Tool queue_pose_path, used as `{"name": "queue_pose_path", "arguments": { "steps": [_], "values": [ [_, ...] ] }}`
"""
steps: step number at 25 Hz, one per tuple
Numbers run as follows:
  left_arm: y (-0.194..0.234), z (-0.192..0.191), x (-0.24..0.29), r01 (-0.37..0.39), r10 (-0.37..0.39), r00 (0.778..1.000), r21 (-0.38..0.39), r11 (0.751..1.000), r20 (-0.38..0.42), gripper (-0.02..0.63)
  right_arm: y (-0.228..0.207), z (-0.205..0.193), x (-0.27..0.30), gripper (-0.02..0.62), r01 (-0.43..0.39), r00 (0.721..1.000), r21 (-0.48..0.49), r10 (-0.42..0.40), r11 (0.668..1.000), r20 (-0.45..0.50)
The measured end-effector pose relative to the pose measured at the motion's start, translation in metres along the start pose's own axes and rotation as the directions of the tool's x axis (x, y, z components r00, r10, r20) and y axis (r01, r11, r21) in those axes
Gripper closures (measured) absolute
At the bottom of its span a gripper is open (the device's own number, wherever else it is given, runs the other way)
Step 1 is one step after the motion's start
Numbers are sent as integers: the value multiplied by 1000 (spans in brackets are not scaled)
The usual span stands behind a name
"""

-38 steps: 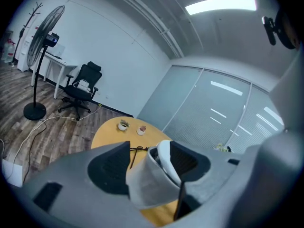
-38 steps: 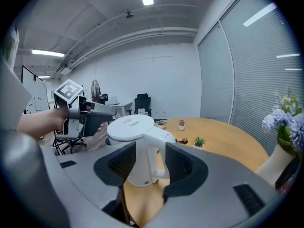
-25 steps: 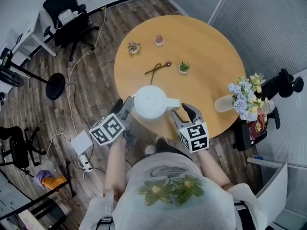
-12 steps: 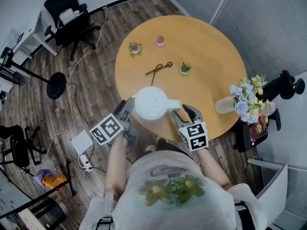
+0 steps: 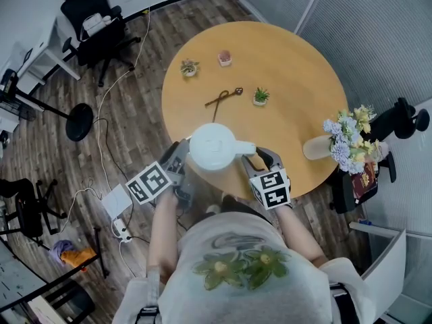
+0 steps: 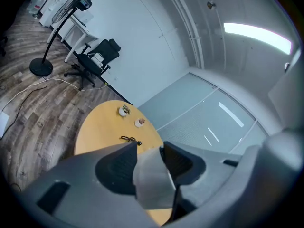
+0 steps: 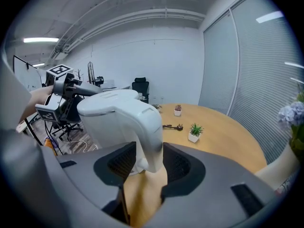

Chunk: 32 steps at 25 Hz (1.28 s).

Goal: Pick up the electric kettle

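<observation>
The electric kettle (image 5: 213, 147), one white one, stands at the near edge of the single round table (image 5: 283, 59), low in the middle of the head view. Three small potted plants (image 5: 259, 96), one dark looped item (image 5: 223, 96) and one vase of flowers (image 5: 345, 140) are spread over the tabletop beyond it. Two grippers flank the kettle. The left gripper (image 5: 181, 160) is at its left side, and its jaws have just been closing and now clamp a white part of the kettle's body. The right gripper (image 5: 256, 159) is at its right, with its pads pressed against both sides of the handle (image 7: 149, 122).
</observation>
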State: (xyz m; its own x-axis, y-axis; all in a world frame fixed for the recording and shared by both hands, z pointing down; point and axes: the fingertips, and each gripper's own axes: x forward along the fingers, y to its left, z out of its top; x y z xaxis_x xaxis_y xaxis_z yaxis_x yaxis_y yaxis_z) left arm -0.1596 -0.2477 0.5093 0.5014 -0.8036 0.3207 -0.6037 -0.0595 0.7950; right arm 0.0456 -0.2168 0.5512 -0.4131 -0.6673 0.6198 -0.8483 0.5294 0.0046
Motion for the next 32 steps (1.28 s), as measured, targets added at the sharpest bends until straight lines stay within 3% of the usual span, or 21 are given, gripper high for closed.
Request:
{"name": "queue_pose_path", "arguments": {
  "steps": [8, 13, 32],
  "values": [
    [-2, -2, 1, 15, -16, 999, -35, 999, -40, 446, -1, -2, 6, 408, 5, 1000, -6, -5, 1000, -23],
    [-10, -1, 1, 27, -29, 999, -34, 999, -41, 522, -2, -1, 8, 426, 6, 999, 0, -6, 1000, -43],
    [-11, -3, 2, 15, -17, 999, -54, 998, -34, 527, -4, -3, 9, 437, 57, 998, 34, -57, 998, -6]
  ]
}}
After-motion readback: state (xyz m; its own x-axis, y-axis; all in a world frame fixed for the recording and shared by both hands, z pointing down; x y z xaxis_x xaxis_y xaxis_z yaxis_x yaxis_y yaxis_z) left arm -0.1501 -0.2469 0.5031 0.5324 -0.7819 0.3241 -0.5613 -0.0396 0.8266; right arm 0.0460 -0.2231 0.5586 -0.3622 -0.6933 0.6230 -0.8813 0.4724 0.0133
